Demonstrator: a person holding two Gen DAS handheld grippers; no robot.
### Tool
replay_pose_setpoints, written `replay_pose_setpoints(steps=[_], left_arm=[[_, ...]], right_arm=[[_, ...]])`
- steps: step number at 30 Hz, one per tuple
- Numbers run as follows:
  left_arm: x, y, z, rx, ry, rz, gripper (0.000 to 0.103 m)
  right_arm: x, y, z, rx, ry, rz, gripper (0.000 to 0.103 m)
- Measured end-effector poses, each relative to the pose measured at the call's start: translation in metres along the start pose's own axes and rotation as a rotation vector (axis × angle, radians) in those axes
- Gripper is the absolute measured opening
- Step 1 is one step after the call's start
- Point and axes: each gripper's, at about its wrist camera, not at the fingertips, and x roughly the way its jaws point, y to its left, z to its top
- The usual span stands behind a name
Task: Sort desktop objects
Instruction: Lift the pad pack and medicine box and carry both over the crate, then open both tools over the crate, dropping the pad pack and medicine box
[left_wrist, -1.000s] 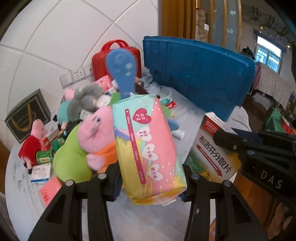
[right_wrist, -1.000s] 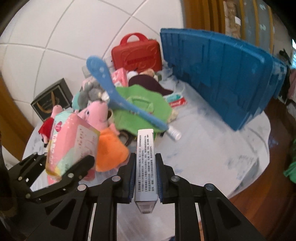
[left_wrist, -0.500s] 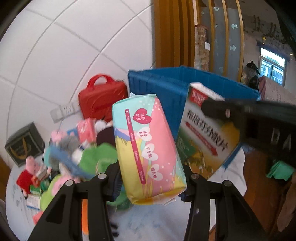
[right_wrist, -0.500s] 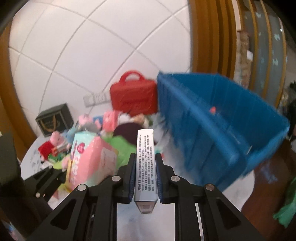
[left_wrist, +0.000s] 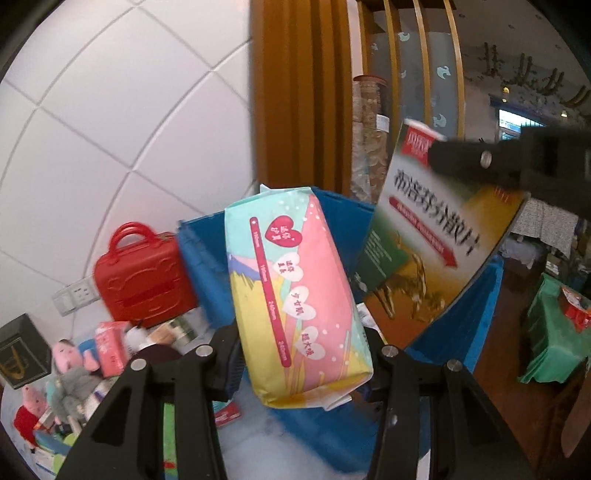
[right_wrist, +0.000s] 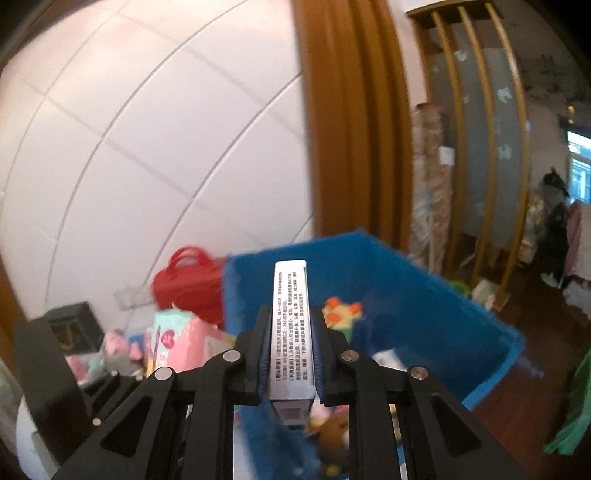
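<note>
Hand-held grippers: two, both loaded and up in the air over the blue bin.
Left hand-held gripper: pinching one pastel soft pack across its lower end, pack tilted with its top leaning left, in front of the bin's near wall.
Right hand-held gripper: jaws pressed tight on one medicine box, narrow printed edge facing the camera, box sticking out past the fingertips, above the bin's open inside.
Bins: one, blue, on the white counter, to the right of the clutter.
Red case: one, handle up, against the tiled wall left of the bin.
Left view only: the medicine box's broad green-and-orange face, clamped at its top corner; plush toys and small packets heaped on the counter, blurred, maybe three or four toys.
Right view only: the bin's contents, at least one orange-and-yellow plush and some pale packets, too smeared to count; the soft pack shows low on the left.
</note>
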Motion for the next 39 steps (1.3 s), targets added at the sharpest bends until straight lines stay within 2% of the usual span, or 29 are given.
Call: replay_pose_setpoints(steps=[5,11,17,21,22,24,25,26,28,31,32,33,34,35,36,37,39], left_arm=[[0.032,-0.058,0.019,-0.001,0.006,0.03,0.046],[0.071,-0.109,0.027,-0.062,0.088,0.083,0.046],[0.11,-0.131,0.017,-0.081,0.2,0.154,0.046],[0.123,-0.138,0.008,-0.077,0.265,0.153,0.049],[0.126,-0.14,0.007,-0.072,0.278,0.154,0.051],[0.125,-0.144,0.005,-0.067,0.28,0.172,0.065],[0.124,-0.144,0.004,-0.066,0.279,0.181,0.078],[0.123,-0.145,0.004,-0.065,0.278,0.191,0.083],[0.119,-0.146,0.003,-0.065,0.272,0.207,0.084],[0.117,-0.144,0.003,-0.068,0.272,0.226,0.093],[0.115,-0.143,0.002,-0.072,0.267,0.23,0.095],[0.114,-0.143,0.001,-0.075,0.265,0.23,0.097],[0.113,-0.142,0.0,-0.079,0.265,0.236,0.101],[0.111,-0.14,-0.001,-0.081,0.266,0.252,0.102],[0.111,-0.136,-0.002,-0.081,0.266,0.261,0.102],[0.109,-0.133,-0.003,-0.085,0.264,0.264,0.102],[0.103,-0.129,-0.006,-0.098,0.259,0.256,0.102]], right_arm=[[0.018,-0.058,0.011,-0.048,-0.008,-0.017,0.019],[0.06,-0.118,-0.004,-0.128,0.078,0.0,0.019],[0.097,-0.153,-0.022,-0.188,0.151,0.026,0.019],[0.119,-0.165,-0.035,-0.203,0.216,0.05,0.019],[0.125,-0.167,-0.038,-0.204,0.236,0.054,0.019],[0.135,-0.171,-0.044,-0.201,0.274,0.057,0.019],[0.14,-0.174,-0.047,-0.199,0.293,0.055,0.019],[0.142,-0.175,-0.048,-0.199,0.304,0.052,0.019],[0.148,-0.181,-0.055,-0.201,0.335,0.039,0.019],[0.153,-0.186,-0.06,-0.2,0.367,0.029,0.021],[0.154,-0.188,-0.061,-0.198,0.369,0.027,0.024],[0.153,-0.188,-0.061,-0.198,0.37,0.019,0.033],[0.152,-0.189,-0.061,-0.2,0.366,0.011,0.046],[0.151,-0.19,-0.061,-0.2,0.362,0.012,0.054],[0.149,-0.191,-0.061,-0.199,0.355,0.018,0.069],[0.146,-0.191,-0.061,-0.194,0.344,0.029,0.08],[0.141,-0.193,-0.059,-0.181,0.326,0.044,0.09]])
